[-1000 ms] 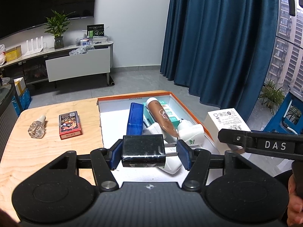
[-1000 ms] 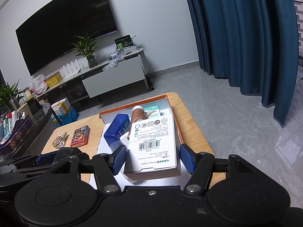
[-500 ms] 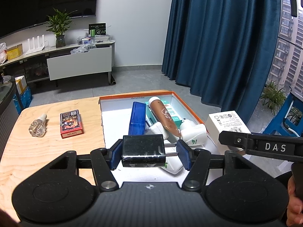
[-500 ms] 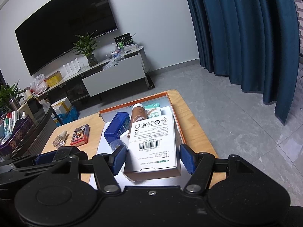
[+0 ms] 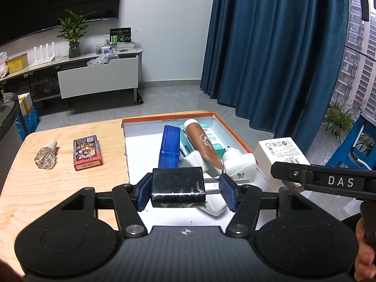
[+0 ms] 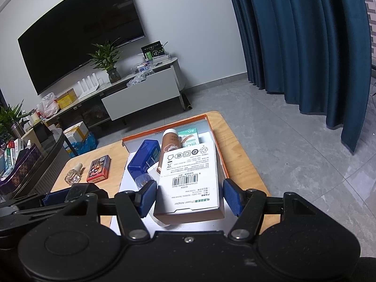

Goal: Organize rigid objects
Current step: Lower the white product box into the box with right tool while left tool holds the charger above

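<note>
while both hands hold above the orange-rimmed box, the left gripper has a black power adapter clamped between its blue pads: left pad flat on the adapter's side, the metal prongs on its other side reaching to the right pad, so it's gripped, sitting dead centre in the jaws, above the box's white floor near the front edge. over on the right wrist cam, the right gripper carries a white carton w/ a barcode label, lengthwise between the fingers; left pad is against its side, right pad looks a hair off the carton's edge, so i can't tell for sure if that side presses. carton hangs tilted over the box's near right part, and in the left cam it shows beside the box's right rim w/ the other gripper's black finger across it. inside the box: a blue case standing on edge, a brown tube lying slantwise over a teal-and-white pack, and a white bottle w/ a green leaf mark, on its side right next to the tube's tip. on the wooden table, left of the box and well apart from both claws, lie a red card pack and a small clear glass bottle, close together. a bit of a hand shows at the left cam's bottom right.
</note>
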The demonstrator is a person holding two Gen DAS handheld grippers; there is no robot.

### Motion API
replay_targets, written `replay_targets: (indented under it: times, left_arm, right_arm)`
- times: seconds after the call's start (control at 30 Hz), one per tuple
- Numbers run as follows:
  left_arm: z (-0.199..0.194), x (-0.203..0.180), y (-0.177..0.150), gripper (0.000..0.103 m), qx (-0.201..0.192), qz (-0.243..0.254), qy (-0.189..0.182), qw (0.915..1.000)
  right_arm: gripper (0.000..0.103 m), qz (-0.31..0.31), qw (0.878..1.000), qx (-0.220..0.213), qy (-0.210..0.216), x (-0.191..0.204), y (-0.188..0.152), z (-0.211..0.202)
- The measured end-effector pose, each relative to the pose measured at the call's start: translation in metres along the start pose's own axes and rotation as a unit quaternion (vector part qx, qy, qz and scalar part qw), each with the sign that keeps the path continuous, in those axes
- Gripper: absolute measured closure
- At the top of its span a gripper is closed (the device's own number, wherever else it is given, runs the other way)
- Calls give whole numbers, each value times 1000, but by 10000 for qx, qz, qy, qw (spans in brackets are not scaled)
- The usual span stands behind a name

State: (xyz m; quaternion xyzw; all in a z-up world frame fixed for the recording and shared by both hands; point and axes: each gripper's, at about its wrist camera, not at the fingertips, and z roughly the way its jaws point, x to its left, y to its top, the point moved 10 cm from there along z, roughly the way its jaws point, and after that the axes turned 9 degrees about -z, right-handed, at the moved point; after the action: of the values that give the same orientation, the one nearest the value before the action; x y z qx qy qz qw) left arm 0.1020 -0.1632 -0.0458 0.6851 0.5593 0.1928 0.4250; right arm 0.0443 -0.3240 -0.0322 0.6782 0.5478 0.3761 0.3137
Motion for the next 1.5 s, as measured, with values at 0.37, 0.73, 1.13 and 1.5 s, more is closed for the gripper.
replay_targets:
  times: [0.37,0.73,1.13,1.5]
  left_arm:
    - [1,-2,-2,42,48,23,-11,10000]
    - [3,-2,-6,42,112,43,14,9999]
    - [5,0,-9,42,146,42,10,9999]
    - [9,0,-11,42,199,16,12,9998]
  right_arm:
    - [28,1,10000,50,18,3,0,3]
    - [28,8,9999,121,71,2,-7,10]
    - [28,-11,9998,192,88,3,-10,15]
    - [28,-26,9996,284,81,3,-16,24]
